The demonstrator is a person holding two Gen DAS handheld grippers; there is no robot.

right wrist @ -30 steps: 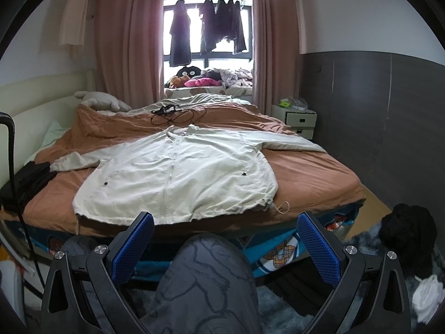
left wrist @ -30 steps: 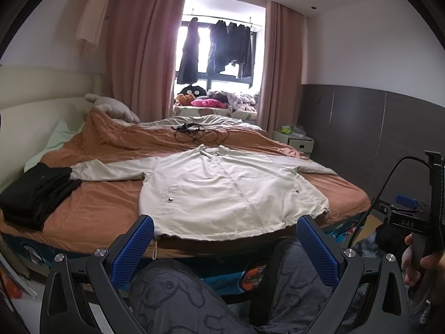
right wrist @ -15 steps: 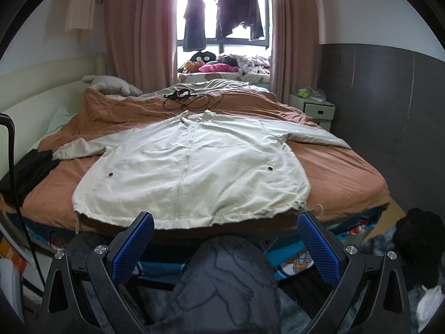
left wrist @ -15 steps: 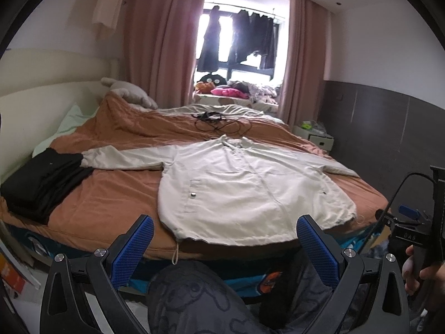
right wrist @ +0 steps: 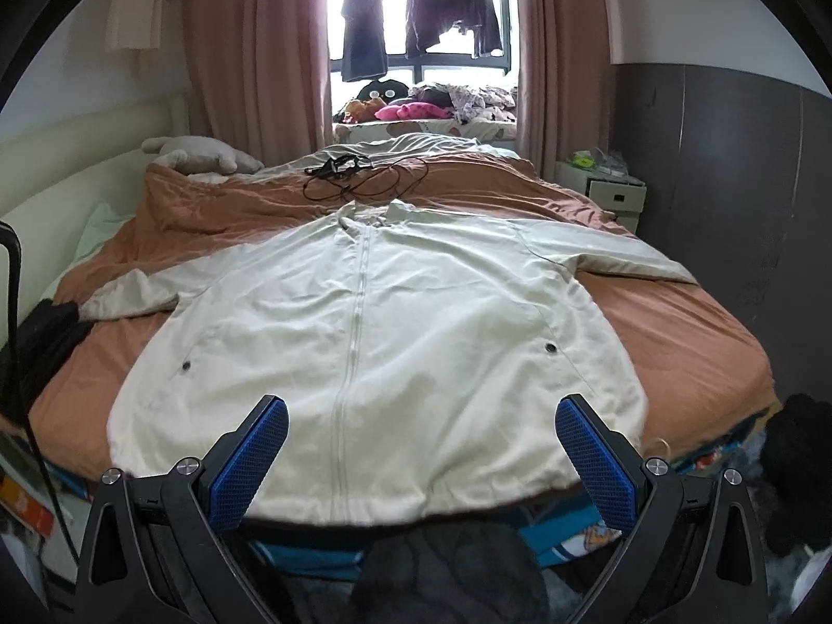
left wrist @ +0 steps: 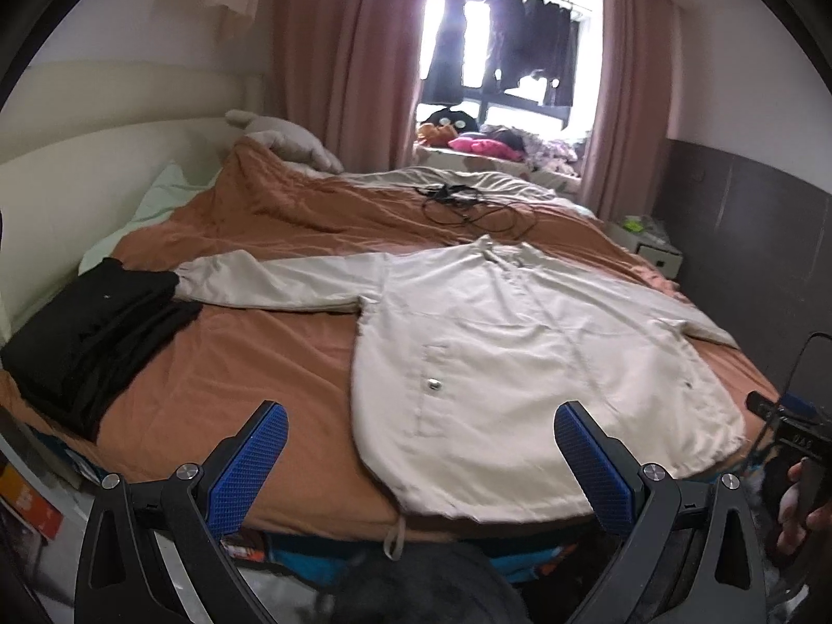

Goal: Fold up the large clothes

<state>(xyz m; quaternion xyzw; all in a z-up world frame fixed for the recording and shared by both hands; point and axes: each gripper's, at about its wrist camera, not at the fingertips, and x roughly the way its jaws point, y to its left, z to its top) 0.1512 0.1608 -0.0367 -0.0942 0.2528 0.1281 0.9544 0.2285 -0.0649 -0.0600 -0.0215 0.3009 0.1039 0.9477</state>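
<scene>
Both of your tongs have come forward and closer to the bed (right wrist: 691, 322) since a second ago, so the jacket (right wrist: 374, 333) now fills far more of each view and your knee has dropped almost out of sight at the bottom.

Your left tongs (left wrist: 416, 460) are spread wide and hold nothing; they hang over the near edge of the bed, with the jacket's near-left hem corner between the blue pads (left wrist: 244, 465). Your right tongs (right wrist: 416, 455) are spread just as wide, also empty, over the middle of the jacket's hem, with the zip running up between the pads.

The cream jacket lies flat, front up and zipped, on the rust-coloured bedspread, hem along the near edge and collar toward the window. One sleeve (left wrist: 275, 281) stretches out to the left side of the bed, its cuff touching a pile of black clothes (left wrist: 88, 333) near the near-left corner. The other sleeve (right wrist: 619, 255) reaches toward the right edge. A tangle of black cable (right wrist: 359, 177) lies beyond the collar, apart from it.

At the right rim of the left view, your right hand (left wrist: 801, 504) grips the other handle.
</scene>
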